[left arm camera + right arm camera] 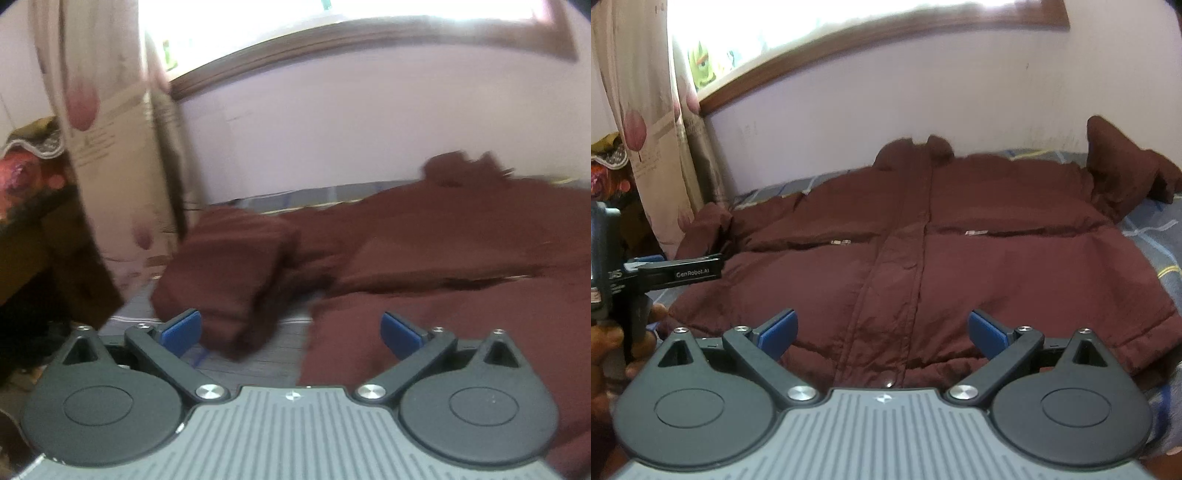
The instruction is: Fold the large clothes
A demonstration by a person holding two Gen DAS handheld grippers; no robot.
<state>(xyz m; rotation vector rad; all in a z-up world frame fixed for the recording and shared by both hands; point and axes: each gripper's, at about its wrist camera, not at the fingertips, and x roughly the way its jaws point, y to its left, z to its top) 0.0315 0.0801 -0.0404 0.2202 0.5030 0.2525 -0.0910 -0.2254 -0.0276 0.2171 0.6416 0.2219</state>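
Note:
A large dark maroon jacket (pixel 923 258) lies flat, front up, on a bed, collar toward the far wall. Its left sleeve (pixel 229 273) lies bunched at the bed's left edge, and its right sleeve (pixel 1123 173) is folded up at the far right. My left gripper (pixel 291 332) is open and empty, low over the jacket's left hem next to the bunched sleeve. It also shows in the right wrist view (pixel 679 271) at the left. My right gripper (pixel 882 332) is open and empty, just above the middle of the jacket's near hem.
The bed has a blue-grey plaid sheet (pixel 1156 236), showing at the right and along the far edge. A pale wall (pixel 886 110) with a window runs behind the bed. A floral curtain (pixel 646 122) hangs at the left, with cluttered furniture (pixel 29 206) beside it.

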